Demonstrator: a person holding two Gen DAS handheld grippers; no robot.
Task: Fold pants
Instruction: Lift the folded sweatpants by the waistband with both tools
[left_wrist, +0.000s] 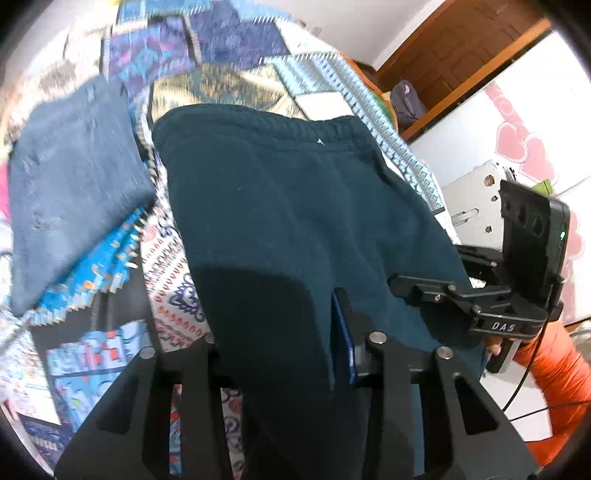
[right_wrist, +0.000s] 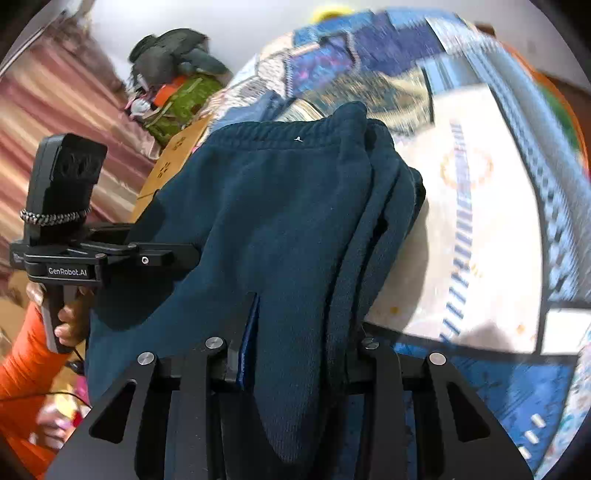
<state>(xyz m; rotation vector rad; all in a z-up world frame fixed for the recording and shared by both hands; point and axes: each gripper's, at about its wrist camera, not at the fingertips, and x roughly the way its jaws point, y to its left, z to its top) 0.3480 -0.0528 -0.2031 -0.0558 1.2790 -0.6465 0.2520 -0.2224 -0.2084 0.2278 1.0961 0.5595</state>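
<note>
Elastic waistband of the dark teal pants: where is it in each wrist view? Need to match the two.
Left wrist view: the waistband arcs across upper centre, at the far end of the pants from the camera.
Right wrist view: the waistband runs across upper centre, slightly left, its right end under a bunched fold.
Shared landmark: a tiny white fleck on the waistband.

Navy pants (right_wrist: 280, 206) between right gripper (right_wrist: 295, 332) fingers (right_wrist: 248, 325)
</note>
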